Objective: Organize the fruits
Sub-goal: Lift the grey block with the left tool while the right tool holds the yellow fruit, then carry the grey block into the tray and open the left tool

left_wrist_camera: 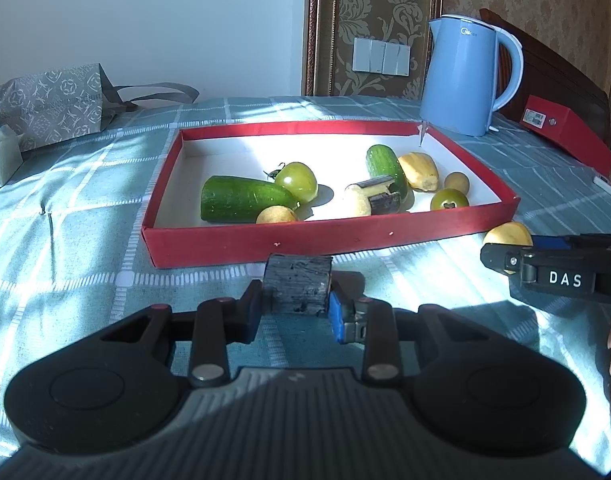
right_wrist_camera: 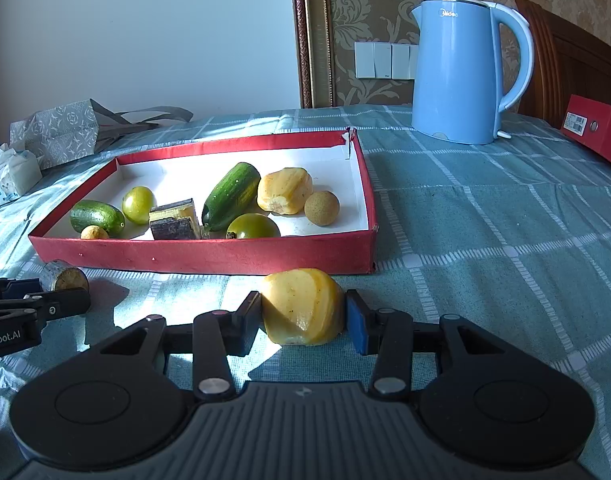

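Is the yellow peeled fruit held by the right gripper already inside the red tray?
No: the yellow peeled fruit sits between the jaws of the right gripper, in front of the red tray, over the tablecloth.

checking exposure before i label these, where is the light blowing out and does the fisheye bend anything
Left wrist view: sun washes out the white floor of the red tray, and a glare patch hits the tablecloth beside the right tool. Right wrist view: hard sunlight and a dark shadow under the yellow fruit; the kettle leans with the fisheye bend.
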Demonstrator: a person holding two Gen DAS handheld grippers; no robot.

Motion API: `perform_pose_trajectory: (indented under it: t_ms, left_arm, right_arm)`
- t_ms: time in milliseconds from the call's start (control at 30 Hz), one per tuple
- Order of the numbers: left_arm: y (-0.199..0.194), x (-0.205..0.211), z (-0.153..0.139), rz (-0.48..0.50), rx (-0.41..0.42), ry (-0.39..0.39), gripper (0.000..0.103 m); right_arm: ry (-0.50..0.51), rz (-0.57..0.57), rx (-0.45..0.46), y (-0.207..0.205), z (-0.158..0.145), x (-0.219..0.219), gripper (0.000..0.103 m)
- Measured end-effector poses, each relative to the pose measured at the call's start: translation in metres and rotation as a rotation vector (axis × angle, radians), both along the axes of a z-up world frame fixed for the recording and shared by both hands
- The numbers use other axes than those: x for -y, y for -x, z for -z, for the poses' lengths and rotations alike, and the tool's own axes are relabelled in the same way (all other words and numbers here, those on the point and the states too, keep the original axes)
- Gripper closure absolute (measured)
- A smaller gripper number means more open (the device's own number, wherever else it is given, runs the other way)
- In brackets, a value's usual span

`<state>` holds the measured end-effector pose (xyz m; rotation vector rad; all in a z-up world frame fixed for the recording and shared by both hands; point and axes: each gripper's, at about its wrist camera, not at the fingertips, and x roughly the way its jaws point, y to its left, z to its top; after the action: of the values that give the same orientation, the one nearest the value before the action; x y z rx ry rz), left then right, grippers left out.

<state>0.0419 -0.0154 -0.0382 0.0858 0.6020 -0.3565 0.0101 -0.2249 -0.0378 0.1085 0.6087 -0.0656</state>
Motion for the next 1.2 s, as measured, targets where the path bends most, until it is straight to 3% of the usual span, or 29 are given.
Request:
perform_pose_trajectory:
  t_ms: [567, 1200]
  left_arm:
    - [0.017, -0.003, -0.005, -0.014, 0.046, -0.022, 0.073]
    - [0.012, -0.009, -0.005, -0.041, 0.029, 0.01, 0.073]
  right_arm:
    - [-0.009, -0.009, 0.0, 0.0, 0.0, 0.001, 0.059]
    - [-0.027, -0.01, 0.004, 0.0, 0.0, 0.003, 0.059]
